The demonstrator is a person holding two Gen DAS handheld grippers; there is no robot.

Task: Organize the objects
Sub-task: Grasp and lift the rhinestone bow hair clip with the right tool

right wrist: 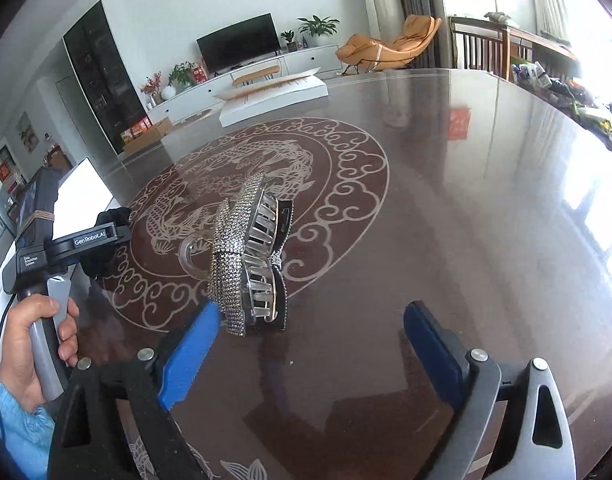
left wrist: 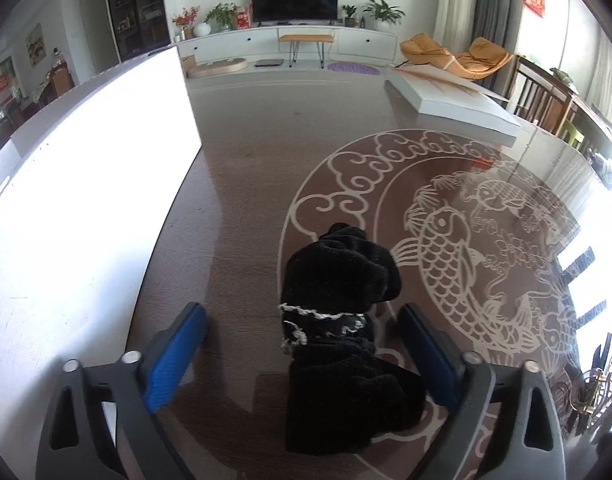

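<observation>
Left wrist view: the left claw [left wrist: 302, 354] is standing apart, its two blue pads [left wrist: 174, 356] flanking one black fuzzy cloth item [left wrist: 338, 320] without pressing on it. The item is lying on the dark tabletop [left wrist: 242, 208] between the pads and reaching beyond them; its near end is running under the frame's lower edge, and what kind of thing it is cannot be made out. To the claw's left, one overexposed white panel [left wrist: 86, 184] is showing no detail. Far ahead and to the right, one flat white box [left wrist: 458, 108] is resting on the tabletop.

Right wrist view: the right claw [right wrist: 312, 340] is standing wide apart, gripping nothing. One rhinestone hair clip [right wrist: 246, 256] is lying just ahead of its left pad; whether they touch cannot be told. Farther left, a hand [right wrist: 30, 352] is holding the other gripper's handle, partly hiding the black item.
</observation>
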